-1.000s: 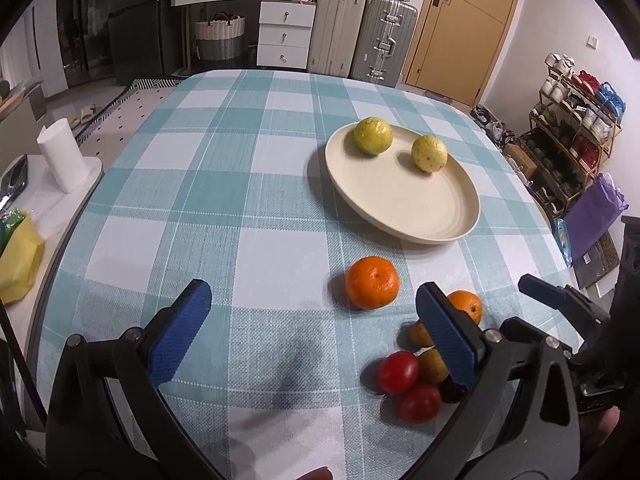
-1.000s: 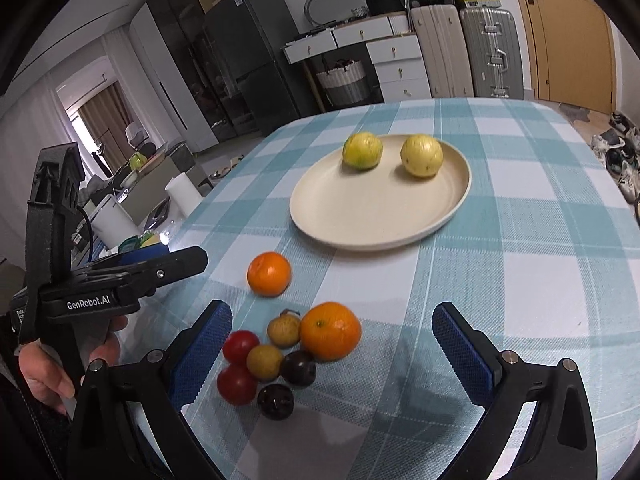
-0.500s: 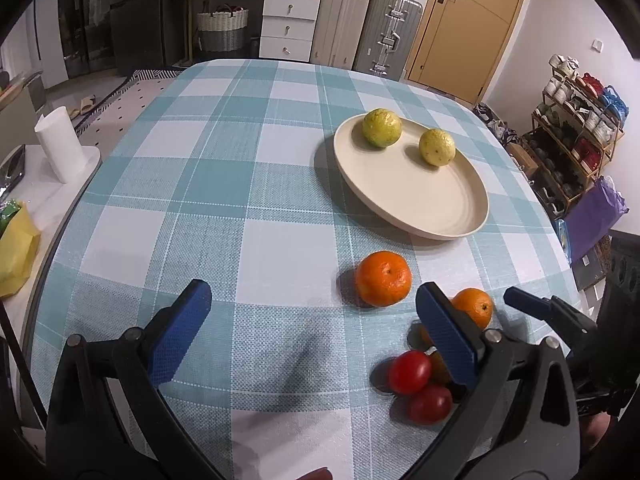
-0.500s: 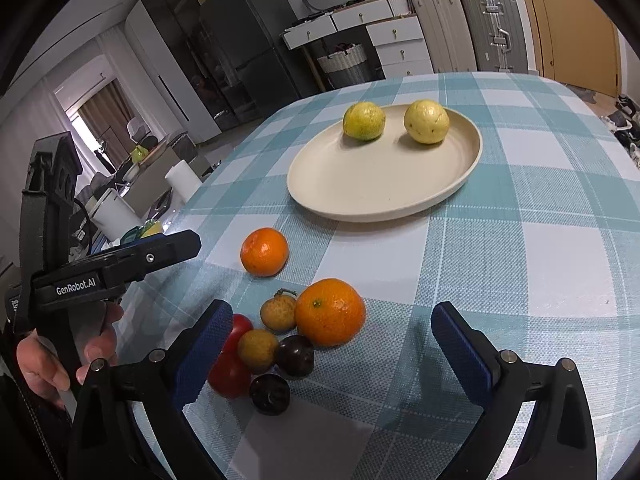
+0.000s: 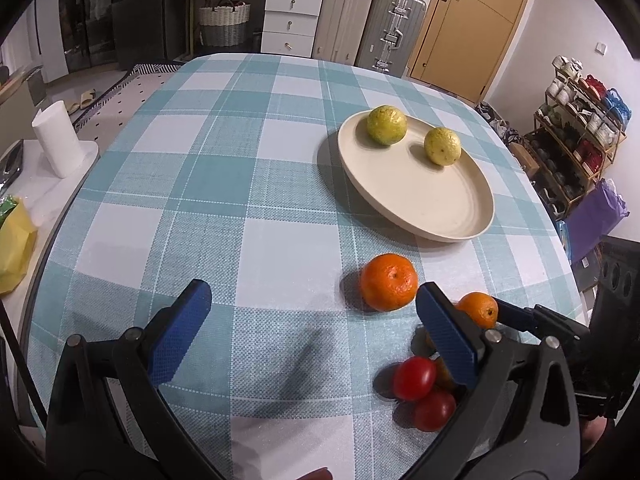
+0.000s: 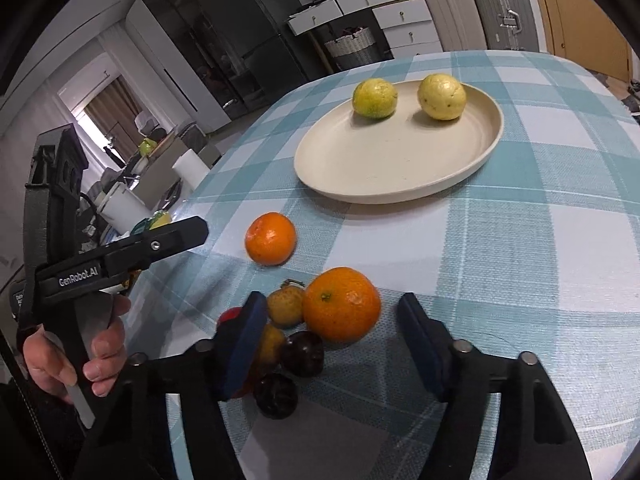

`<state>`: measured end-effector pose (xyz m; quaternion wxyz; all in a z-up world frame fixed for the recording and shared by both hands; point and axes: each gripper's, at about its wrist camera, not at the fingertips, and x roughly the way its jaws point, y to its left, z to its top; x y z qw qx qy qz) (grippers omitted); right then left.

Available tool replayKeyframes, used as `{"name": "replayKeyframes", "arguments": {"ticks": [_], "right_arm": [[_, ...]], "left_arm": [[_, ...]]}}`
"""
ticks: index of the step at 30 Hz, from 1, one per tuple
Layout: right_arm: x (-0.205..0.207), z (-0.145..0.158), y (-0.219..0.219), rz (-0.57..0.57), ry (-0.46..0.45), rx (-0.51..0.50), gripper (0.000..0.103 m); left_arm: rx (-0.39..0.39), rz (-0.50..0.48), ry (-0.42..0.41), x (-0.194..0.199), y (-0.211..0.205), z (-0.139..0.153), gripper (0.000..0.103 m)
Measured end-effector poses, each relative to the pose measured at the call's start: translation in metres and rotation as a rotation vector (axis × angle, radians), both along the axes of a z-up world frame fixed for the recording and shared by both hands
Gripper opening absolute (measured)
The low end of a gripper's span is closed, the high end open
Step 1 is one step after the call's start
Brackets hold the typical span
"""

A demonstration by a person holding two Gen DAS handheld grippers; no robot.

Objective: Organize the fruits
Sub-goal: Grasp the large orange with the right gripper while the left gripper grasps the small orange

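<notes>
A cream plate (image 5: 416, 200) (image 6: 380, 160) holds two yellow-green fruits (image 5: 387, 125) (image 5: 442, 146). In front of it a loose orange (image 5: 389, 282) (image 6: 271, 238) lies on the checked cloth. Nearer me is a cluster: a larger orange (image 6: 341, 304), two red tomatoes (image 5: 414, 378), brownish small fruits (image 6: 285, 306) and dark plums (image 6: 302, 354). My right gripper (image 6: 332, 340) is closing, its jaws on either side of the larger orange; the pads are apart from it. My left gripper (image 5: 314, 338) hovers open over bare cloth, left of the cluster.
The table's edge curves close on the left and right. A white paper roll (image 5: 58, 144) and a yellow bag (image 5: 14, 244) sit on a side surface to the left. A shoe rack (image 5: 580, 136) stands right; drawers and suitcases stand behind.
The right gripper's jaws have narrowed from wide to about half around the larger orange, and it has dipped slightly toward the cluster. The left gripper has kept its place, still open.
</notes>
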<state>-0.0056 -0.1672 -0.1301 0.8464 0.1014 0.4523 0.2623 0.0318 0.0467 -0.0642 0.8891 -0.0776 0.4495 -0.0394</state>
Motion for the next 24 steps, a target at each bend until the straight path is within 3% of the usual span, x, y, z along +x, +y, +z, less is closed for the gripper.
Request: {"name": "replayKeyframes", "arguments": {"ticks": [5,24], "right_arm": [[0.001,-0.002,-0.004,-0.027,0.009,0.009,0.041],[0.0,0.008,-0.021,-0.049,-0.014,0.059,0.04]], "left_arm": [[0.003,0.001,0.008,0.003,-0.002,-0.002,0.102],[0.006,-0.021,0.033,0.013,-0.011,-0.005,0.102]]}}
